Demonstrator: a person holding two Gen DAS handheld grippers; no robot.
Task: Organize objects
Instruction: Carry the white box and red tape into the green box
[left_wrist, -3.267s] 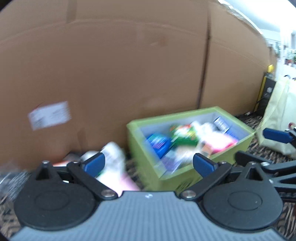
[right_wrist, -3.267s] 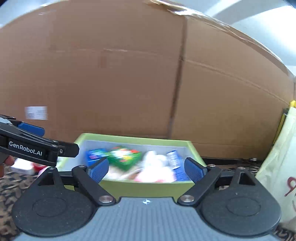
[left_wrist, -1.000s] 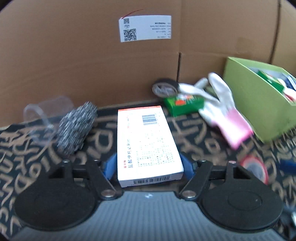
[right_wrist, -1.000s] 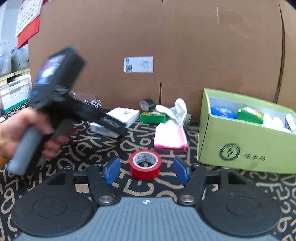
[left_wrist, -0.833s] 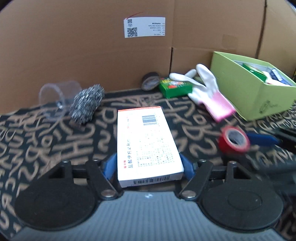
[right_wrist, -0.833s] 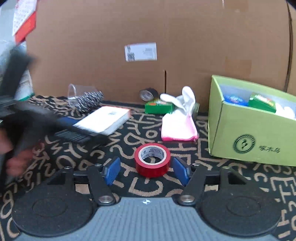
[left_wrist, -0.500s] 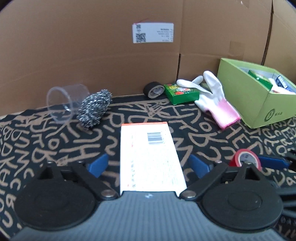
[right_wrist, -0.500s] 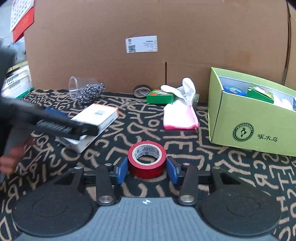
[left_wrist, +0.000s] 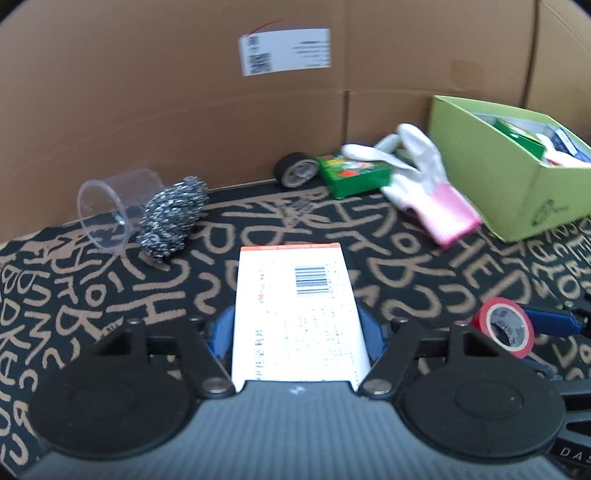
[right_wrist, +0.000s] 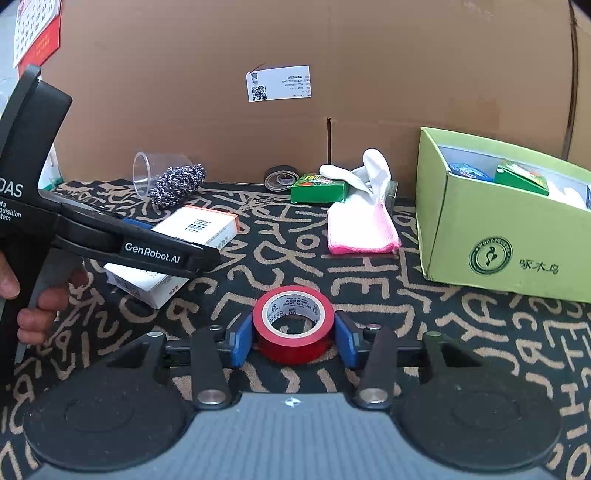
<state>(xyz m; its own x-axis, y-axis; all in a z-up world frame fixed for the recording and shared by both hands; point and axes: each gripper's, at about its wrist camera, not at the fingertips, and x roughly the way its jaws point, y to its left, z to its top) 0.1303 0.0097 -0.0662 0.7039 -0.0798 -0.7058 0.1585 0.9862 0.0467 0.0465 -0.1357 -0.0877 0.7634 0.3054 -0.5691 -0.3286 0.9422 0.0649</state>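
Low in the left wrist view, the left claw (left_wrist: 295, 334) pinches a white box (left_wrist: 297, 314) at lower centre. Likewise, in the right wrist view, the right claw (right_wrist: 293, 341) squeezes a red tape roll (right_wrist: 293, 317) at lower centre; the green box (right_wrist: 517, 229) sits right.

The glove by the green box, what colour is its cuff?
Pink, on a white glove; clearest in the right wrist view.

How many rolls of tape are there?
2. The red roll of tape sits between the right gripper's jaws near the front of the mat. The black roll of tape lies by the cardboard wall, beside the small green box. The big green box could hide more.
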